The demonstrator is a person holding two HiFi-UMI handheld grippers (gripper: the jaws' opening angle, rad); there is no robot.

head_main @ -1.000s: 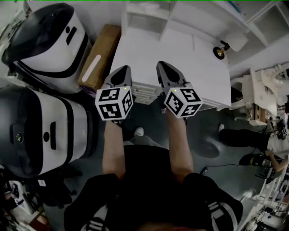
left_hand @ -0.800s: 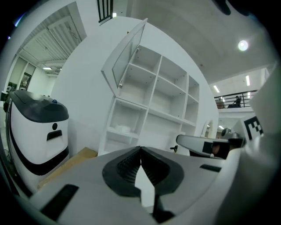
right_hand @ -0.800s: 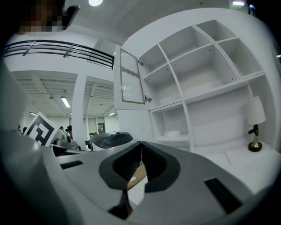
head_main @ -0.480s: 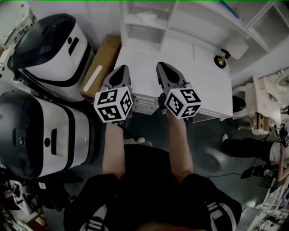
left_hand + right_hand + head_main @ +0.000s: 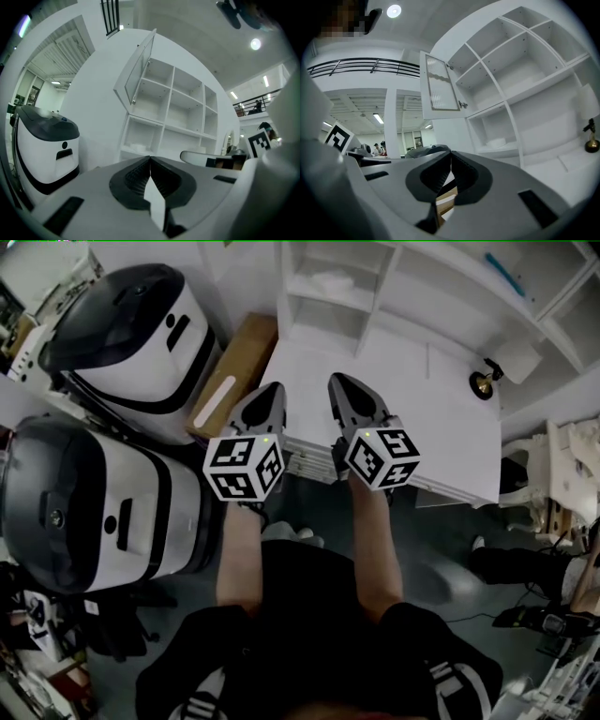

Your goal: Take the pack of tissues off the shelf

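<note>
The pack of tissues [image 5: 333, 282] is a low white bundle lying in a lower compartment of the white shelf unit [image 5: 375, 310]. It also shows in the left gripper view as the tissues [image 5: 133, 147] and in the right gripper view as the tissues [image 5: 497, 142]. My left gripper [image 5: 273, 390] and right gripper [image 5: 337, 382] hover side by side over the white desk [image 5: 422, 418], pointing at the shelf and well short of it. Both are shut with nothing between them: the left gripper [image 5: 150, 158] and the right gripper [image 5: 451, 153] show their jaw tips meeting.
Two big white-and-black machines [image 5: 131, 334] [image 5: 84, 512] stand at the left, with a cardboard box [image 5: 234, 376] beside the desk. A small brass lamp [image 5: 483, 383] sits at the desk's far right. An open glass cabinet door [image 5: 439, 86] juts out above the tissue compartment.
Both grippers have edged forward toward the shelf, staying shut. The head view has swung, so more of the shelf compartments and the tissues show at the top.
</note>
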